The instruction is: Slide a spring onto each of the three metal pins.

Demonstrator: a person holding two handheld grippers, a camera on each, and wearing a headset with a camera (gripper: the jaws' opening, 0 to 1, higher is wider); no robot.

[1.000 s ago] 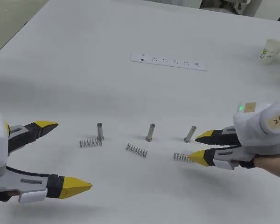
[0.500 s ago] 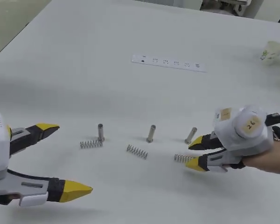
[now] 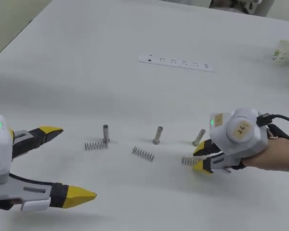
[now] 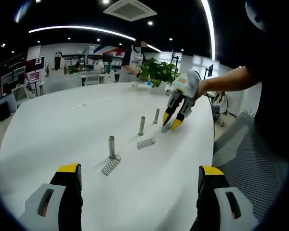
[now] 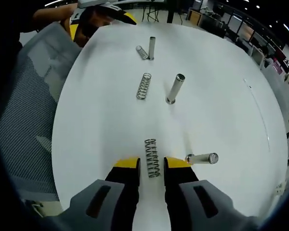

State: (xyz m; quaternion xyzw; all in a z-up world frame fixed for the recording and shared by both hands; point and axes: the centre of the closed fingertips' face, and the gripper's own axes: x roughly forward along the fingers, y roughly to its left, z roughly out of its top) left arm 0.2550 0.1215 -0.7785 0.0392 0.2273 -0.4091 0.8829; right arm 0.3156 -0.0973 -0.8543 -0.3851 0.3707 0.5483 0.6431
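Three short metal pins [image 3: 106, 133] [image 3: 157, 135] [image 3: 199, 137] stand in a row on the white table [image 3: 135, 96]. A spring lies in front of each: left [image 3: 96, 145], middle [image 3: 143, 154], right [image 3: 188, 160]. My right gripper [image 3: 198, 159] is low over the table, and its narrowly open jaws straddle the near end of the right spring [image 5: 152, 157]. Small gaps show on both sides, with the right pin [image 5: 202, 158] just beside it. My left gripper [image 3: 70, 163] hovers wide open at the near left, facing the left pin [image 4: 111, 146] and its spring [image 4: 111, 164].
A white power strip [image 3: 177, 63] lies farther back on the table, and a paper cup [image 3: 284, 51] stands at the far right. A mesh chair [image 5: 24, 120] stands by the table's edge. People and a plant [image 4: 159, 72] are beyond the far side.
My right gripper has dropped and moved left onto the right spring, and its jaws have narrowed around the spring's end. The left gripper has barely moved.
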